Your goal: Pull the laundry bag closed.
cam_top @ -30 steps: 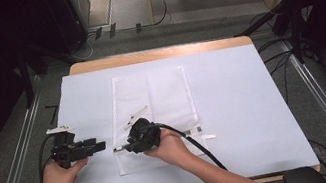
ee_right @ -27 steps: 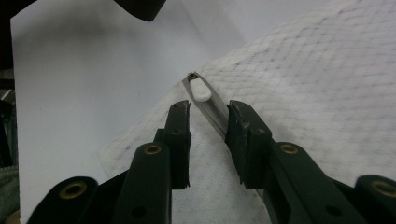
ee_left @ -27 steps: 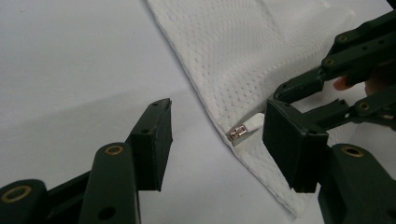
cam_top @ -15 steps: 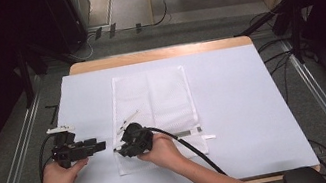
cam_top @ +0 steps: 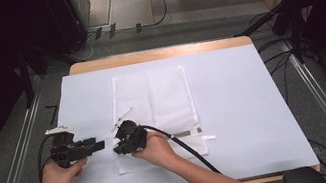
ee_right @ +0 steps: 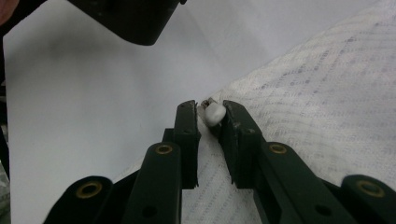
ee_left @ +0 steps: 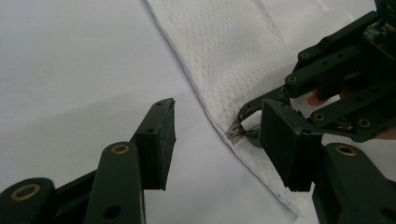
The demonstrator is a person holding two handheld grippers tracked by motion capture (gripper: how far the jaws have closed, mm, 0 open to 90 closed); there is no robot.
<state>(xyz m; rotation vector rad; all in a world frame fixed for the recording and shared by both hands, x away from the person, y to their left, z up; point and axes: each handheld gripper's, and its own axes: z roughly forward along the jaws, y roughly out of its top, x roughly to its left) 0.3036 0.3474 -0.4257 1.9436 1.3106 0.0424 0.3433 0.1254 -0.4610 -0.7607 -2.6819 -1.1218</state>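
White table [cam_top: 251,86], right gripper [ee_right: 209,114] on mesh bag [cam_top: 171,90] edge (left side bare)

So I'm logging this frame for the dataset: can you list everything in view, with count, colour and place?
White mesh laundry bag: one, white, flat at the table's middle, running front to back.
Small white zipper pull: one, white with a metal end, at the bag's near left edge, pinched between the right gripper's jaws.
Pale blue table cover: one, pale blue, over the wooden tabletop.
Left gripper: one, black, left of the bag, jaws apart, holding nothing.
Right gripper: one, black, on the bag's near left edge, trailing a black cable.
Hands: two, one on each gripper.
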